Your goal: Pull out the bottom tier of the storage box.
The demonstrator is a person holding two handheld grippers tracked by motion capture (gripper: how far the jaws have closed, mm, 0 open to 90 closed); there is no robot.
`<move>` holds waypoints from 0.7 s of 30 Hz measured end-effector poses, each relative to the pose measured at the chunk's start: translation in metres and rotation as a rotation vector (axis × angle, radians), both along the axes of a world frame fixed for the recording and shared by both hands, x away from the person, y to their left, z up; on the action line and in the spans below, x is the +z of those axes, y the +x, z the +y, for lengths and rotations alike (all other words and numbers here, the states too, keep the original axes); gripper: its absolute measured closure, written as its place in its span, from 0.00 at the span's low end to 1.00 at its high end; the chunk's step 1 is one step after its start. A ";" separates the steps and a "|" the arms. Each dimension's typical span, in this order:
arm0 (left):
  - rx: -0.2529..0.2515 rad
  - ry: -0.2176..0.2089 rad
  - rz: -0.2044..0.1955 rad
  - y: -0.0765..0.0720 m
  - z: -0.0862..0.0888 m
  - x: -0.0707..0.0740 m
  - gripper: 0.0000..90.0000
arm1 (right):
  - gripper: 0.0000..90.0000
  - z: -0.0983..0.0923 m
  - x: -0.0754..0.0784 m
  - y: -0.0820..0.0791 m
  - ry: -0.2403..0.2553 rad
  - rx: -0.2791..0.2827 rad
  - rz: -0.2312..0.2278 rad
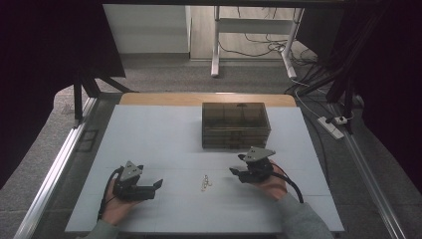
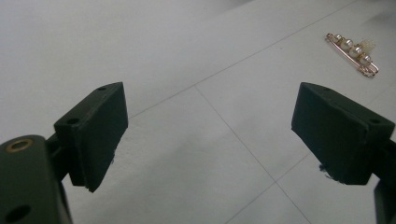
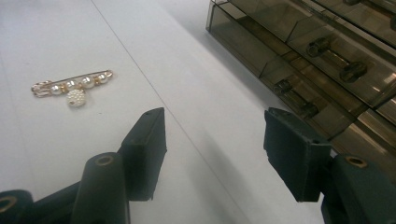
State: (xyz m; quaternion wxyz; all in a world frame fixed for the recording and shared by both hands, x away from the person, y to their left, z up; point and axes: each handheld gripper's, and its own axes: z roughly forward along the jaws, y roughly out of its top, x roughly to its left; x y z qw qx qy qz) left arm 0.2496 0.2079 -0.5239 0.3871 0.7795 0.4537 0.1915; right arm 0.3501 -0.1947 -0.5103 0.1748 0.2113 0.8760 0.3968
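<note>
Nearest to me, my left gripper (image 1: 158, 185) rests low over the pale grey-white table mat (image 1: 164, 134) with its two black jaws standing wide apart and nothing between them. My right gripper (image 1: 235, 171) sits a little farther forward on the other side, its jaws also parted with only bare mat between the pads; it holds nothing. Between the two grippers, touched by neither, lies the small gold-coloured bar brooch set with a row of white pearls and one beaded white ball (image 1: 205, 182); it lies flat on the mat, and my right gripper view (image 3: 72, 87) places it off to one side of those jaws, well clear of them. Beyond the brooch and just past my right gripper stands the smoky brown, see-through plastic drawer box (image 1: 235, 124), a low stack of shallow drawers. Through its tinted walls (image 3: 299, 51) I make out dividers that split the drawers into compartments, and dark barbell-shaped drawer handles (image 3: 334, 58). What the compartments contain I cannot tell.
</note>
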 end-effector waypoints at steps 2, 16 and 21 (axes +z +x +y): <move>0.001 -0.002 -0.001 0.000 0.000 0.000 0.13 | 0.43 -0.002 -0.001 -0.003 0.010 0.002 0.006; 0.005 -0.008 -0.002 0.002 0.000 0.000 0.13 | 0.43 -0.021 0.006 -0.014 0.055 -0.006 0.014; -0.009 -0.001 -0.009 0.002 -0.003 0.001 0.13 | 0.43 -0.023 0.006 -0.012 0.056 -0.012 0.010</move>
